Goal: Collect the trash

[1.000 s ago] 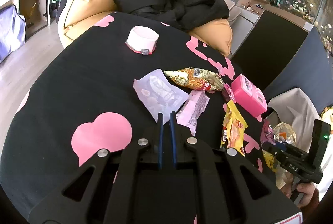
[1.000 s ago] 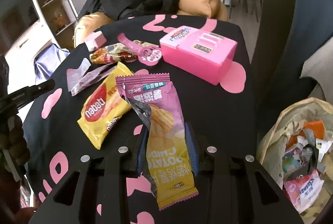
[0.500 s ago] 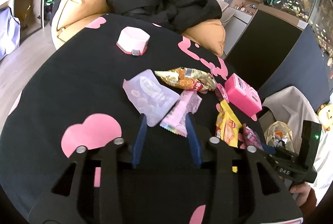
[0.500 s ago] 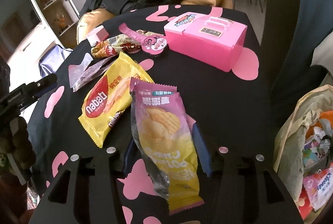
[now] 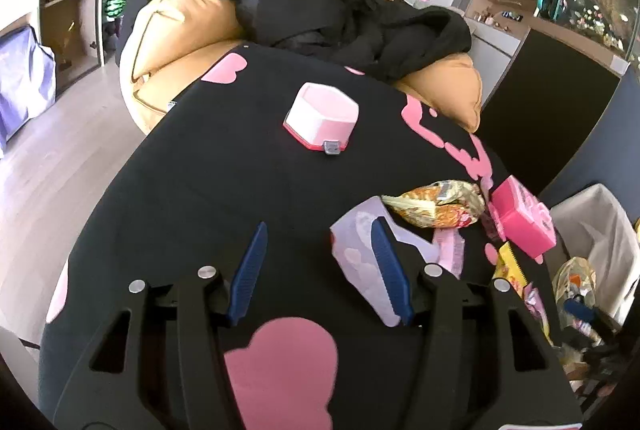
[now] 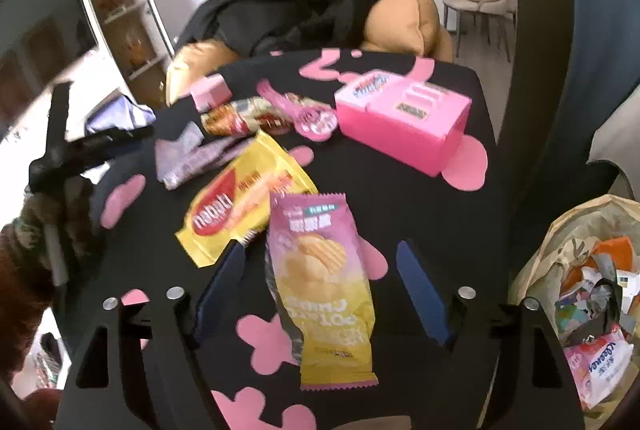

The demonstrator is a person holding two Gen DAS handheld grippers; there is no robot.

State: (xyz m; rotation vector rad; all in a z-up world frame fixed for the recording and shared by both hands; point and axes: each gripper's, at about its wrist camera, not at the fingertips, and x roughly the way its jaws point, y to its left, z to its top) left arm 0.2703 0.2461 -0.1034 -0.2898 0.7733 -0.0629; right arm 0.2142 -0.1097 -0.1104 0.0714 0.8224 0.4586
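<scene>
The step in hand looks like picking wrappers off the black tabletop point(image 6: 400, 198) with pink hearts, with both grippers released and nothing gripped. The right gripper point(image 6: 320, 282) has just been opening; its blue fingers point(image 6: 420, 290) stand wide on either side of the pink-and-yellow chip bag point(image 6: 320, 282), which lies flat between them with no pad pressing on it. Its print reads upside down, roughly "POTATO CHIPS", with Chinese characters at the pink end. Beside it, partly overlapped, lies the yellow snack pack point(image 6: 240, 210) with a red oval reading "nabati". The left gripper point(image 5: 320, 270) has also just been opening; only bare cloth lies between its fingers point(image 5: 250, 266), while the right-hand one crosses over the pale lilac wrapper point(image 5: 360, 250), off to one side. Farther on lie a gold-and-red crinkled wrapper point(image 5: 436, 204), a thin pink wrapper point(image 5: 452, 250) and a pink toy box point(image 6: 400, 118) whose label is too blurred to read. The trash bag point(image 6: 580, 290) sits open just off the tabletop's edge, already holding scraps. Next, the right fingers probably need to close on the chip bag and carry it to the bag; the left needs to shift sideways to centre the lilac wrapper before closing.
</scene>
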